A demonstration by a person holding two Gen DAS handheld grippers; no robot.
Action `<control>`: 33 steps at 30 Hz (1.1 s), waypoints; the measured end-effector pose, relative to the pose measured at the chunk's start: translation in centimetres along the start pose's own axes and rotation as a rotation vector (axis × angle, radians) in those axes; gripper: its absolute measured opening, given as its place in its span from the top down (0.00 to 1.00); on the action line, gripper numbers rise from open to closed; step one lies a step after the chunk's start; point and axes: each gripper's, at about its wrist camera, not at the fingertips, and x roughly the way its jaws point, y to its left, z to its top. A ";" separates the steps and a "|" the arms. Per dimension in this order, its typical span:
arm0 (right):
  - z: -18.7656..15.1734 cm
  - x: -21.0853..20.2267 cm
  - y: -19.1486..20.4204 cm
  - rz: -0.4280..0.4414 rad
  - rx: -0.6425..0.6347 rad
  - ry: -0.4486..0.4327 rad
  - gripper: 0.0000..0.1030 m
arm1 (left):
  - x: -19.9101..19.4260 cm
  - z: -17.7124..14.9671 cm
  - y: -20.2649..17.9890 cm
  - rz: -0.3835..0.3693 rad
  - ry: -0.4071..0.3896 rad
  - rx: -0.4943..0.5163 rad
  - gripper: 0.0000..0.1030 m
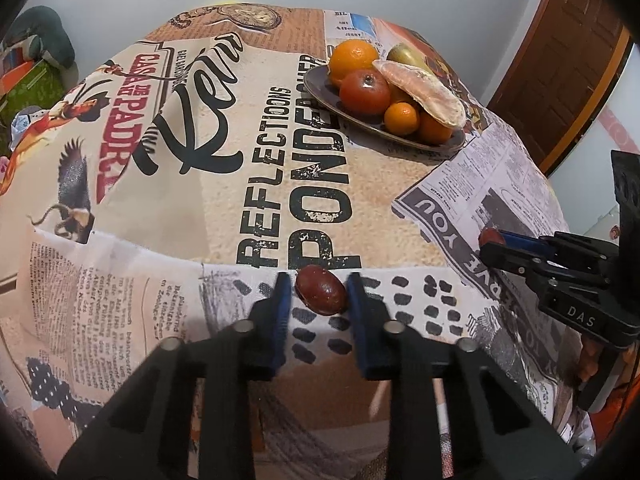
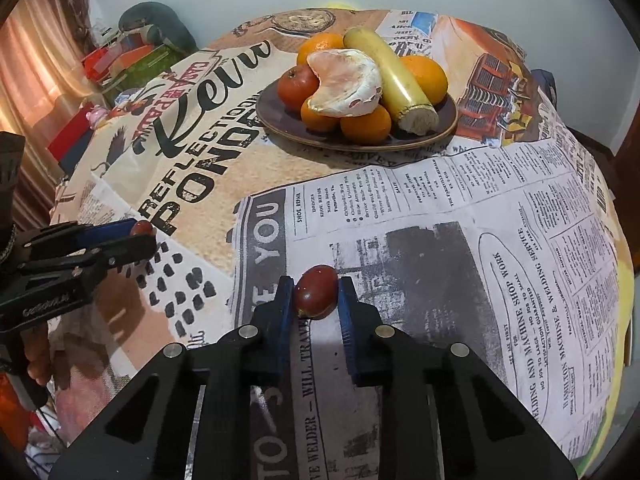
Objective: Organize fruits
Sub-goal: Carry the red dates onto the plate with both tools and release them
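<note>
Nearest us, our left gripper (image 1: 316, 294) has its jaws closed on a small dark-red fruit (image 1: 321, 289) lying on the bench (image 1: 248, 184), and our right gripper (image 2: 314, 296) holds a second red fruit (image 2: 315, 291) the same way, pads touching each side. Both fruits look smooth and rounded, so we judge it best to keep the squeeze gentle and lift straight up before swinging over. Between us and the plate (image 2: 280, 122) the cloth lies bare, giving open room. The plate, farther back, is already heaped with oranges (image 2: 366, 122), so we should aim for its nearer rim.
</note>
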 end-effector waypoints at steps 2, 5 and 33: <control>-0.1 -0.1 0.0 0.000 0.003 -0.007 0.81 | 0.0 0.0 0.0 0.000 0.000 0.001 0.78; -0.1 -0.3 0.0 0.006 0.009 -0.012 0.82 | -0.2 0.0 -0.1 0.000 -0.001 0.001 0.79; 5.3 -4.6 -3.0 -0.065 0.014 -0.215 0.82 | -3.4 8.2 -3.3 -0.020 -0.195 0.057 0.79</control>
